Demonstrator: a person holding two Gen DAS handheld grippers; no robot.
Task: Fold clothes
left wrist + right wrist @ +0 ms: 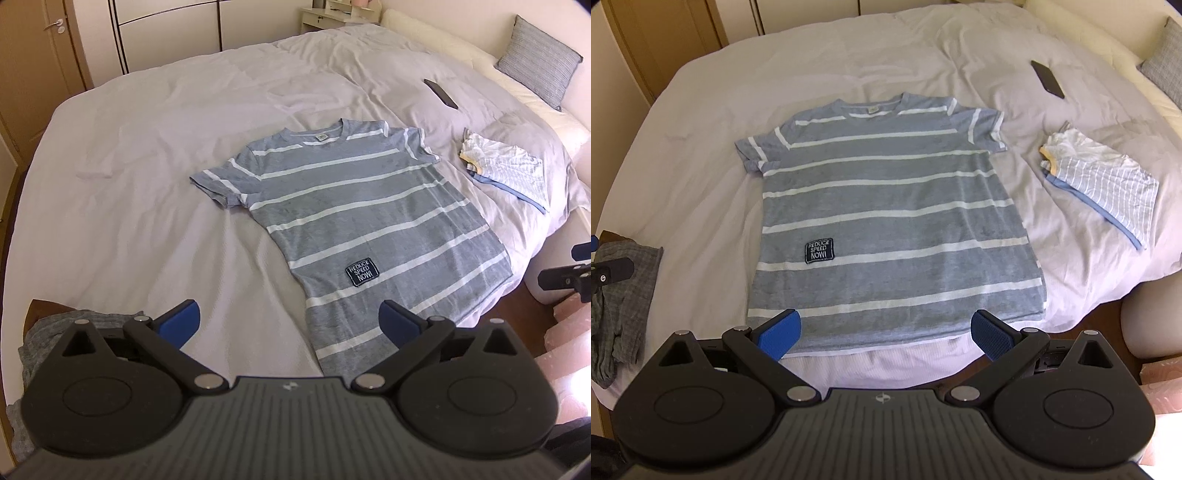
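A grey T-shirt with white stripes (354, 218) lies flat and face up on the bed, collar away from me, a dark patch near its hem. It also shows in the right wrist view (886, 218). My left gripper (290, 325) is open and empty, above the hem's left corner. My right gripper (886, 332) is open and empty, just above the hem's middle. A small part of the right gripper shows at the right edge of the left wrist view (565, 277).
A folded pale striped garment (1100, 181) lies right of the shirt. A dark phone (1047, 79) lies further back. A crumpled grey garment (620, 302) sits at the bed's left front corner. A grey pillow (539, 62) leans at the headboard. The white bedspread (147, 166) has its edge close below the hem.
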